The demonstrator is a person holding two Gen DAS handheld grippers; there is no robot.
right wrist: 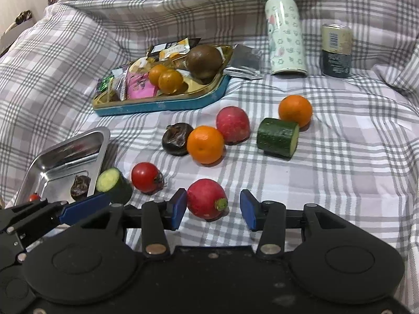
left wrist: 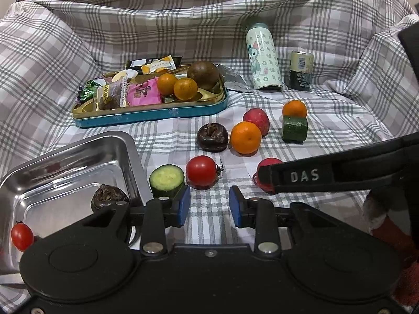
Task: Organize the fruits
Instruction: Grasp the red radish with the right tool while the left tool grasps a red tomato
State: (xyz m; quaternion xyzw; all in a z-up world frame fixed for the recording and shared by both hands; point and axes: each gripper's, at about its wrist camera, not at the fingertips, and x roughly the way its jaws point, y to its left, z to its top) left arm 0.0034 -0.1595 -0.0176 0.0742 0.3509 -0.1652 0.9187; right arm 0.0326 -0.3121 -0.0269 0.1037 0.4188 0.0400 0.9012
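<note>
1. While the right gripper [right wrist: 213, 206] hangs low over the checked cloth [right wrist: 327, 183], its blue fingers [right wrist: 178, 206] stand apart on either side of a red radish [right wrist: 205, 201]; the left finger looks to touch it, the right one is clear of it.
2. The radish is round and deep red, with a green stub of stalk facing the right finger.
3. The left gripper [left wrist: 209, 205] has its fingers spread with only cloth between them, just in front of a cut cucumber piece [left wrist: 166, 180] and a red tomato [left wrist: 201, 171].
4. A steel tray [left wrist: 78, 157] at the left holds a dark brown wrinkled fruit [left wrist: 108, 196] and a small tomato [left wrist: 22, 235].
5. Farther back on the cloth lie another dark fruit [right wrist: 176, 138], an orange [right wrist: 205, 144] touching it, a red apple [right wrist: 233, 124], a second cucumber piece [right wrist: 277, 136] and a second orange [right wrist: 295, 110].
6. A blue tin [left wrist: 157, 113] of snacks holds two small oranges [left wrist: 176, 86] and a brown fruit [left wrist: 203, 74].
7. A patterned bottle [right wrist: 285, 34] and a can [right wrist: 336, 49] stand at the back.
</note>
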